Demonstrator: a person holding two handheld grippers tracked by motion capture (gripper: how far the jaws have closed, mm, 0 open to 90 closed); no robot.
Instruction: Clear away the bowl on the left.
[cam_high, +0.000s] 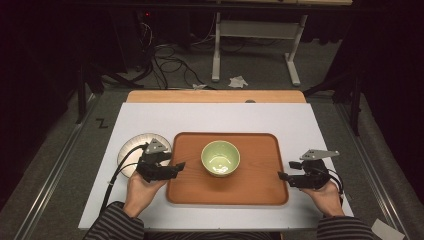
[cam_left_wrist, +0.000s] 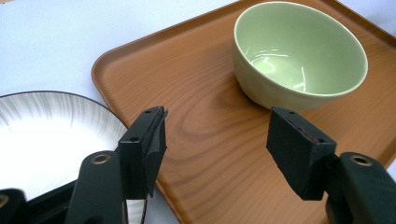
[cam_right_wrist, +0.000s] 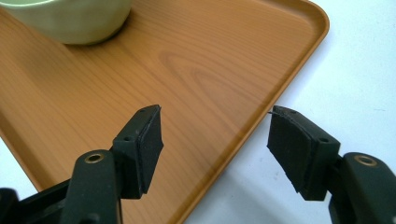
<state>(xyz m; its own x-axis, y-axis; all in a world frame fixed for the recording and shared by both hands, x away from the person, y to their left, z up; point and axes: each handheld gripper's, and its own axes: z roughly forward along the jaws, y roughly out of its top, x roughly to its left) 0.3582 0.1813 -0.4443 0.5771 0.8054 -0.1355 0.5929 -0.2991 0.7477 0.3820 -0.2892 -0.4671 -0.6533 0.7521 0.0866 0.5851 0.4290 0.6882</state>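
Green bowl (cam_high: 220, 158) upright at centre of wooden tray (cam_high: 250, 192), tray flat on white table (cam_high: 210, 116). White plate (cam_high: 131, 147) beside tray's left edge. Left gripper (cam_left_wrist: 217, 140) at that left rim, jaws apart, empty. Right gripper (cam_right_wrist: 215, 140) at tray's right rim, jaws apart, empty. No readable writing or labels anywhere.

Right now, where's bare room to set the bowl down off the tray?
The white mat is bare along the far strip between the tray and the wooden table edge, and to the tray's right. The left is crowded: the plate and left gripper sit there. The bowl stands mid-tray.
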